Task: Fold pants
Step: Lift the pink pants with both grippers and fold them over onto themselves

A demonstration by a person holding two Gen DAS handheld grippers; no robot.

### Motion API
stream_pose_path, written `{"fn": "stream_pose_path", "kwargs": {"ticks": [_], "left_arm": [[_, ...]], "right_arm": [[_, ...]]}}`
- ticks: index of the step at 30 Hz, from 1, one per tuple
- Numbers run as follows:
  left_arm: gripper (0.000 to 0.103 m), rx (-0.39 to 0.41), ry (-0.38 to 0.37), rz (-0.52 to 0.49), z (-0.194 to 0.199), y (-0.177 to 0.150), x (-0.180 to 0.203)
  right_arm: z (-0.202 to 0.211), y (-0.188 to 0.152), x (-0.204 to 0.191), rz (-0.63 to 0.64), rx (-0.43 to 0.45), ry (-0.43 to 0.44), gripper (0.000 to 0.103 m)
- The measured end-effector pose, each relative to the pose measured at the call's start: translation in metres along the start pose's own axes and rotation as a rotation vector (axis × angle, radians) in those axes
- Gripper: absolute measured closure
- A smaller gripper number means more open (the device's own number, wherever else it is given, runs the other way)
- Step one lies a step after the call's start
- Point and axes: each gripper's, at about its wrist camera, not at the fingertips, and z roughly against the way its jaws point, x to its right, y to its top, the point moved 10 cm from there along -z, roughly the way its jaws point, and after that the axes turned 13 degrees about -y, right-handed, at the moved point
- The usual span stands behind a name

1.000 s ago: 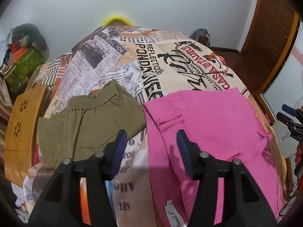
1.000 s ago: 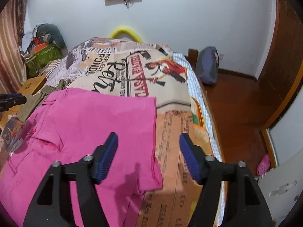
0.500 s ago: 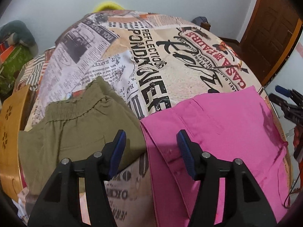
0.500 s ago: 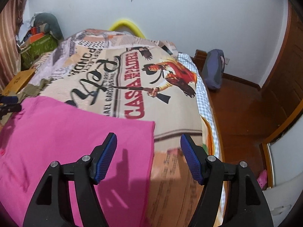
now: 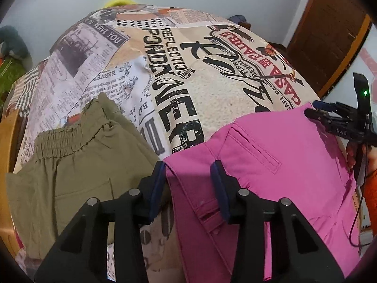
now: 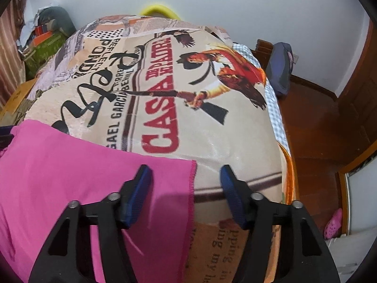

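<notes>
Pink pants (image 5: 271,165) lie flat on the bed's printed blanket (image 5: 212,89). My left gripper (image 5: 187,184) is open, low over the pants' near waistband corner, its jaws either side of the corner. In the right wrist view the pink pants (image 6: 70,176) fill the lower left, and their hemmed leg end lies between the jaws of my open right gripper (image 6: 186,188). The right gripper also shows in the left wrist view (image 5: 315,110) at the pants' far right edge.
Olive green pants (image 5: 77,165) with an elastic waist lie left of the pink pair. A wooden piece (image 5: 7,165) stands at the bed's left. The bed's right edge drops to a wooden floor (image 6: 313,129) with a dark bag (image 6: 280,68) and a door (image 5: 325,30).
Both grippers have moved forward and down toward the pink pants; the left now frames the waistband corner, the right frames the leg hem. Both stayed open.
</notes>
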Motion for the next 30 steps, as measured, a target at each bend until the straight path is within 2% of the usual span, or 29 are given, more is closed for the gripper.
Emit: {"fn": "stream_pose_path", "kwargs": {"ticks": [3, 5, 6, 8, 9, 11, 13, 16, 21, 30], "left_arm": [[0.062, -0.003, -0.024, 0.017, -0.002, 0.002, -0.002], [0.063, 0.000, -0.028, 0.021, -0.002, 0.003, -0.003], [0.065, 0.003, -0.024, 0.025, -0.002, 0.003, -0.004], [0.081, 0.009, 0.006, 0.019, -0.001, 0.004, -0.006], [0.082, 0.010, 0.007, 0.016, 0.000, 0.005, -0.005], [0.095, 0.019, 0.023, 0.008, 0.002, 0.007, -0.005], [0.098, 0.015, 0.029, -0.002, 0.003, 0.008, -0.003], [0.100, 0.019, 0.053, -0.015, 0.009, 0.012, -0.001], [0.100, 0.093, 0.074, -0.036, 0.039, 0.036, 0.007], [0.100, 0.213, 0.100, -0.067, 0.112, 0.077, 0.031]], "right_arm": [[0.001, 0.001, -0.006, 0.028, 0.000, 0.003, 0.071], [0.001, 0.002, -0.011, 0.043, -0.003, -0.002, 0.093], [0.001, 0.002, -0.012, 0.049, -0.001, -0.012, 0.094], [0.002, 0.003, -0.012, 0.061, 0.012, -0.042, 0.097], [0.003, 0.004, -0.012, 0.060, 0.014, -0.047, 0.097], [0.005, 0.005, -0.012, 0.052, 0.019, -0.050, 0.098], [0.010, 0.009, -0.009, 0.048, 0.035, -0.061, 0.099], [0.019, 0.018, -0.006, 0.036, 0.056, -0.068, 0.099], [0.040, 0.041, 0.001, 0.009, 0.097, -0.076, 0.100], [0.115, 0.085, 0.017, -0.048, 0.227, -0.075, 0.100]]}}
